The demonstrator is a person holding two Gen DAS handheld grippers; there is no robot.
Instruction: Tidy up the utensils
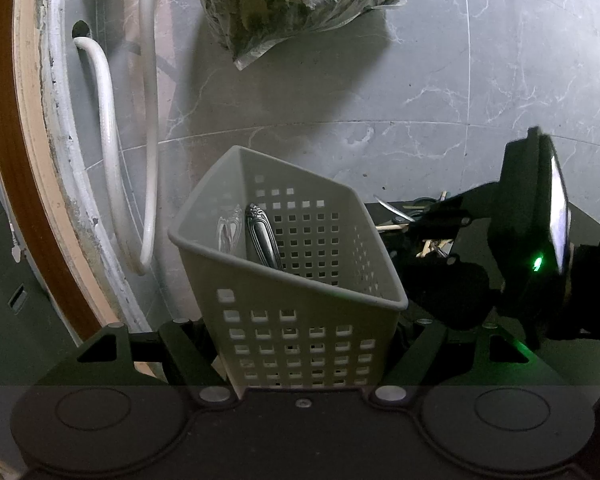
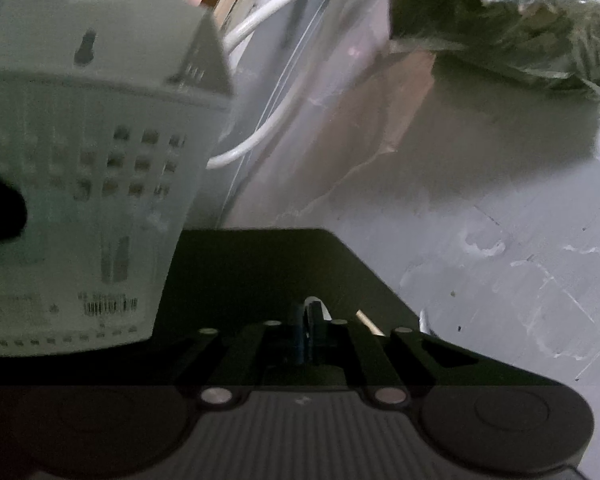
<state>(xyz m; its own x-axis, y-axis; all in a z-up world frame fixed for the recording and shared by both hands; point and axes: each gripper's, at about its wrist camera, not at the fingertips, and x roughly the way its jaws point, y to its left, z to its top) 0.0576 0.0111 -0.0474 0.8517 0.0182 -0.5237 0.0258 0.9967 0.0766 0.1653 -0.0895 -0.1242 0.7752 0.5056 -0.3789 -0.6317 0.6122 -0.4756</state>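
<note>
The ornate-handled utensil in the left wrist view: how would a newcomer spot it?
Find the pale perforated basket at the centre. Inside, against its left wall, leans a dark metal handle with a scrolled tip. The handle beside it is paler and looks hazier.

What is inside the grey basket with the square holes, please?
Inside the grey basket, two metal utensil handles lean against its walls, one with an ornate end. Their lower ends are hidden by the basket's front wall, so the kind of utensil cannot be told.
</note>
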